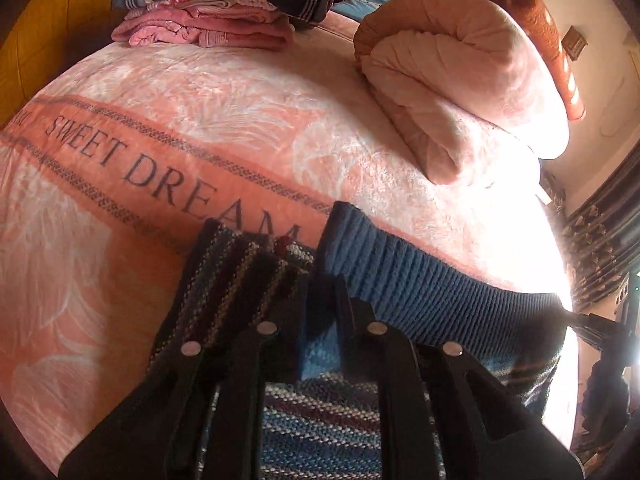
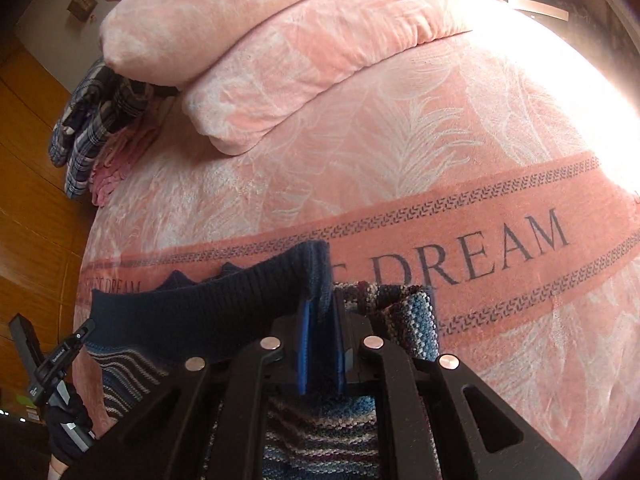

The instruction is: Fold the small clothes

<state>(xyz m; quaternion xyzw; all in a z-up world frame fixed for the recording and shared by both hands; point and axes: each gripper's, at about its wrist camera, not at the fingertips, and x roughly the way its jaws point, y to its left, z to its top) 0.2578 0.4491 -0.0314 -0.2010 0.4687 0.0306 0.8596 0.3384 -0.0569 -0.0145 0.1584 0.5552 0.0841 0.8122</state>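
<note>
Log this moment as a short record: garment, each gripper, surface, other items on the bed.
garment: striped knit sweater with a blue ribbed hem, lying on the bed
left gripper: shut on the sweater near the hem
right gripper: shut on the blue ribbed hem
surface: pink blanket printed SWEET DREAM
other items: stack of folded clothes, plaid on top, pink below; rolled pink quilt
</note>
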